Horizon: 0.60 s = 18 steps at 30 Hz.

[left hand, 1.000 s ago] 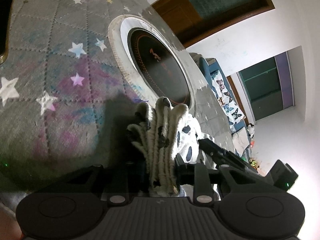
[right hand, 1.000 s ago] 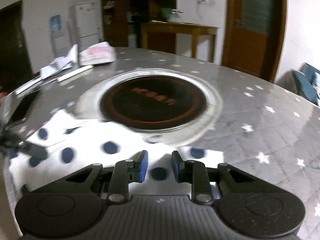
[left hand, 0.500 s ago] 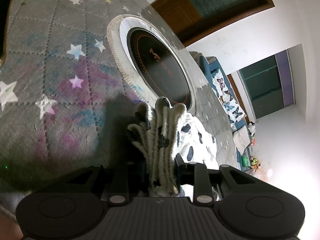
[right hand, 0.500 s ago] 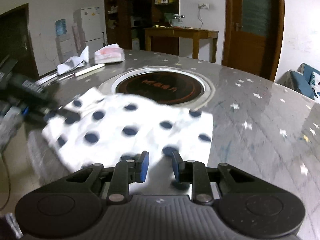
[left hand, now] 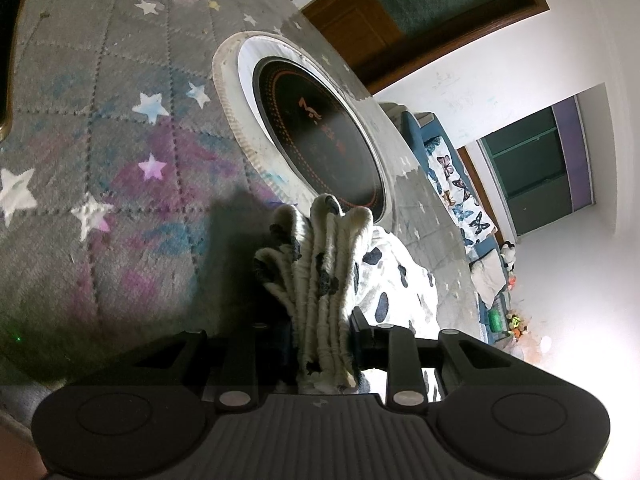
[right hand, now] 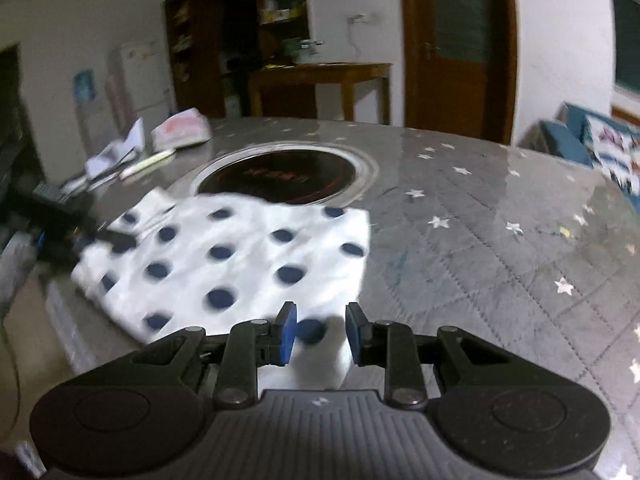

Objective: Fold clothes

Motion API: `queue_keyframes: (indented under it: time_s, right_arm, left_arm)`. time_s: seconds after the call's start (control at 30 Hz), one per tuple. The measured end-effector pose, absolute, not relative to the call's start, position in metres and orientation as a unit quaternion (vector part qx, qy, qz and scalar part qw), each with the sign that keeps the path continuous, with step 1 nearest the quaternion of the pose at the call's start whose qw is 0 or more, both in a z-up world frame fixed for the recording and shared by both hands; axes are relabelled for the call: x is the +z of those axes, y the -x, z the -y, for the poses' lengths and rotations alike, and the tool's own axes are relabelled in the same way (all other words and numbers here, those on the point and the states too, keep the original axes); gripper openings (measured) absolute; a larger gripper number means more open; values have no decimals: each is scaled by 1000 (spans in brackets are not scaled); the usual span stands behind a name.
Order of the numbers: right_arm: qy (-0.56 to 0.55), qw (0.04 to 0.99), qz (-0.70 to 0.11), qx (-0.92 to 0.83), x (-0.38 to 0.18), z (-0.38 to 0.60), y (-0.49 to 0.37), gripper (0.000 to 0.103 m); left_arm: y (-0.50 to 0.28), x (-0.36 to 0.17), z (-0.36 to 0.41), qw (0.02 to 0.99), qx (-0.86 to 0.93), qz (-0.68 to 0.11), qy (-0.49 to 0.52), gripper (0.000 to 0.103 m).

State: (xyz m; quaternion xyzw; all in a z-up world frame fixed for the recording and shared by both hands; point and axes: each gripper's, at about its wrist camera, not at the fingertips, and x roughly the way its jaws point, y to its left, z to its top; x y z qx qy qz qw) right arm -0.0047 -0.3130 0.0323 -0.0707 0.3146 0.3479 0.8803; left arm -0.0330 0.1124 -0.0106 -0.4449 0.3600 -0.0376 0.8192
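Grey star-print table cover [right hand: 500, 240] fills both my views, round dark cooktop [left hand: 316, 136] set in middle. Wooden door [right hand: 456, 44] and side table [right hand: 320, 76] behind. White dotted garment [right hand: 224, 256] lies flat on cover, far edge just touching cooktop rim. My left gripper [left hand: 320, 344] clamped on bunched garment layers at its corner. My right gripper [right hand: 320, 334] spread apart above near edge, holding nothing.
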Motion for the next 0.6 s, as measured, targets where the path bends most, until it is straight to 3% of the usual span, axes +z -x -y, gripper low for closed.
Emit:
queue_keyframes:
  time_s: [0.33, 0.43, 0.6]
  right_arm:
    - [-30, 877, -340, 338, 18, 313, -31, 30]
    - [-52, 874, -341, 341, 16, 312, -31, 11]
    - [-73, 888, -317, 325, 27, 325, -23, 5]
  left_arm:
    - [31, -3, -106, 832, -31, -363, 418, 30]
    - [30, 3, -103, 839, -31, -362, 404, 30]
    - [18, 24, -92, 853, -47, -358, 377, 30]
